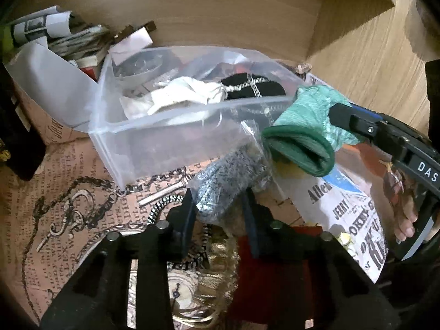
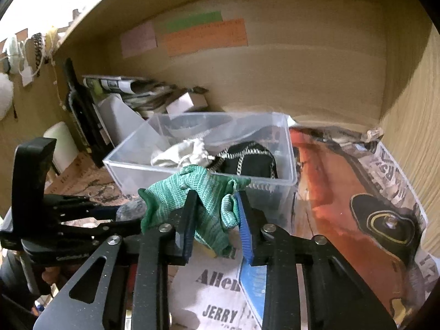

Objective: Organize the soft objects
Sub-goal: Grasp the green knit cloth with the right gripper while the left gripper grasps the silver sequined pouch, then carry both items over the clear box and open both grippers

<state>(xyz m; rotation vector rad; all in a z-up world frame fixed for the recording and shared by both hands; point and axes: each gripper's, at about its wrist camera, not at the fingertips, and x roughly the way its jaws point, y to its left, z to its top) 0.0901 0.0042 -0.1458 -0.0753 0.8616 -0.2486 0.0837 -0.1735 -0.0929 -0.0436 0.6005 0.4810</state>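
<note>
The right gripper point(image 2: 216, 217) clamps a green knit glove point(image 2: 192, 192) between its 2 fingers, holding it just at the near rim of the clear plastic bin point(image 2: 291, 165). The left gripper point(image 1: 218, 211) is closed on a grey speckled glove point(image 1: 228, 176), below and in front of the bin. Inside the bin lie a white cloth point(image 1: 178, 93) and a black pouch with a chain point(image 1: 253, 86).
</note>
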